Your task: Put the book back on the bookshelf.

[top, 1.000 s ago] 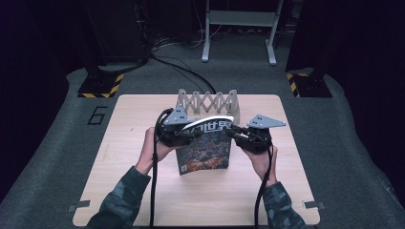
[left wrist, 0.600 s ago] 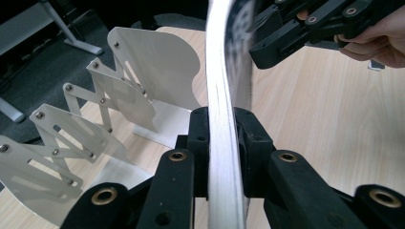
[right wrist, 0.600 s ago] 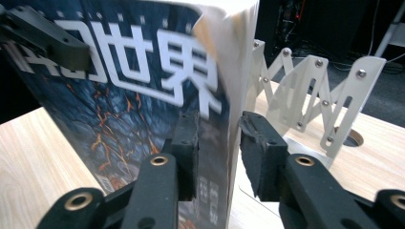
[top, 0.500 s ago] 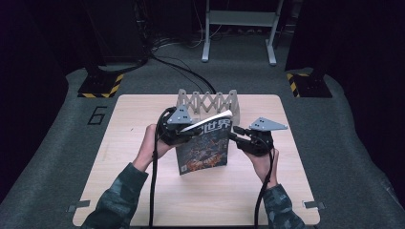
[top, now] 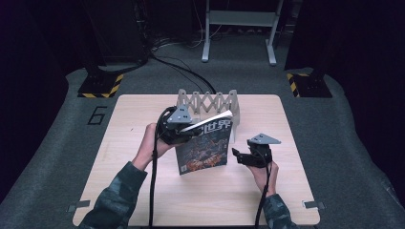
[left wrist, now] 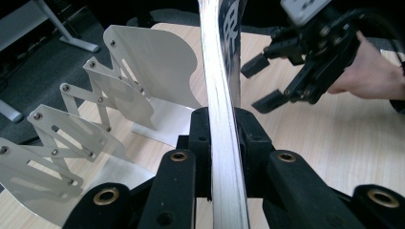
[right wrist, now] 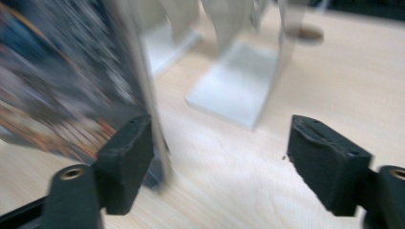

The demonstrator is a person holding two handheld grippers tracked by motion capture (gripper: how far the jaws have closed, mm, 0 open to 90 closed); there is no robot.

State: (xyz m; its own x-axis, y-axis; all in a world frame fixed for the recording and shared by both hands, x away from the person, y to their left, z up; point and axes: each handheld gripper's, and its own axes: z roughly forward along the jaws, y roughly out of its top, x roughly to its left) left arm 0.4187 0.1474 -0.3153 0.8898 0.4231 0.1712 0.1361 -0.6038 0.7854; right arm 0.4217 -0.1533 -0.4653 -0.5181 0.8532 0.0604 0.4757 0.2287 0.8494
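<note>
The magazine (top: 204, 145) stands upright near the middle of the surface (top: 143, 109), just in front of the expanding rack (top: 210, 102) that sits toward the far edge, and it hangs on a single grip: the left tool (top: 184, 130) is clamped tight on its page edge, as the left gripper view shows with the pale stack of pages pinched between the black jaws. The right tool (top: 239, 156) sits just beside the cover toward the right edge, jaws spread wide and holding nothing. The risk, as I judge it, is that a thin, floppy, glossy magazine held from one edge may sag or fan open, so a loose page could catch on a divider rather than slide between two of them. The slick cover may also slip in the pads. The rack looks like thin, pale sheet metal with curved upright plates joined by a riveted scissor lattice; light enough that a nudge might shift it.
</note>
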